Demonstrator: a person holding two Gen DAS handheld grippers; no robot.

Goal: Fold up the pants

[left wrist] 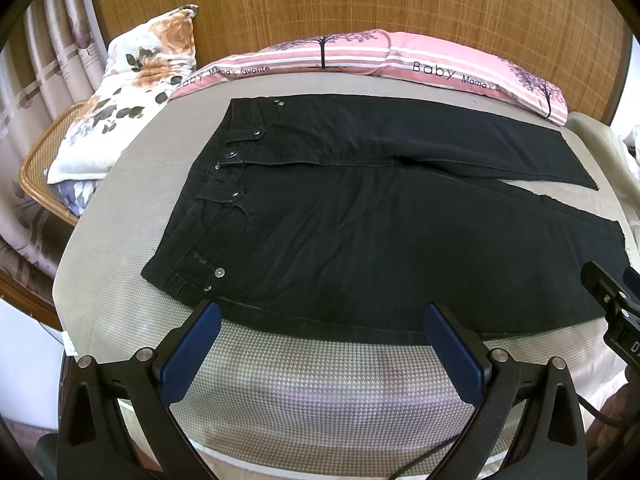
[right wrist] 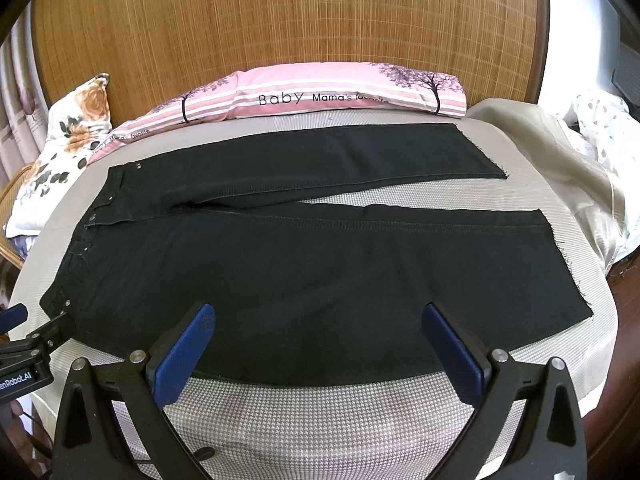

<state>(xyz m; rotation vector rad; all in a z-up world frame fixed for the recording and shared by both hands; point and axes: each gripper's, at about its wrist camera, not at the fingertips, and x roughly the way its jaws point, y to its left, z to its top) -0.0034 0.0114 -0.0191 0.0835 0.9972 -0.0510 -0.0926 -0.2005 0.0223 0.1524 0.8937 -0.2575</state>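
Black pants (left wrist: 360, 216) (right wrist: 304, 264) lie flat on the bed, waistband to the left and both legs spread out to the right, the far leg angled away from the near one. My left gripper (left wrist: 322, 314) hovers open over the near edge of the pants by the waistband side, nothing between its blue pads (left wrist: 192, 354). My right gripper (right wrist: 318, 312) is open too, above the near leg's lower edge. The right gripper's body shows at the right edge of the left wrist view (left wrist: 612, 300); the left one shows at the left edge of the right wrist view (right wrist: 24, 344).
The bed has a grey houndstooth cover (left wrist: 320, 392) (right wrist: 320, 420). A pink striped pillow (left wrist: 440, 64) (right wrist: 320, 96) lies along the woven headboard (right wrist: 280, 20). A floral pillow (left wrist: 120, 92) sits at the far left on a rattan chair (left wrist: 36, 160). A beige blanket (right wrist: 560, 168) is bunched at the right.
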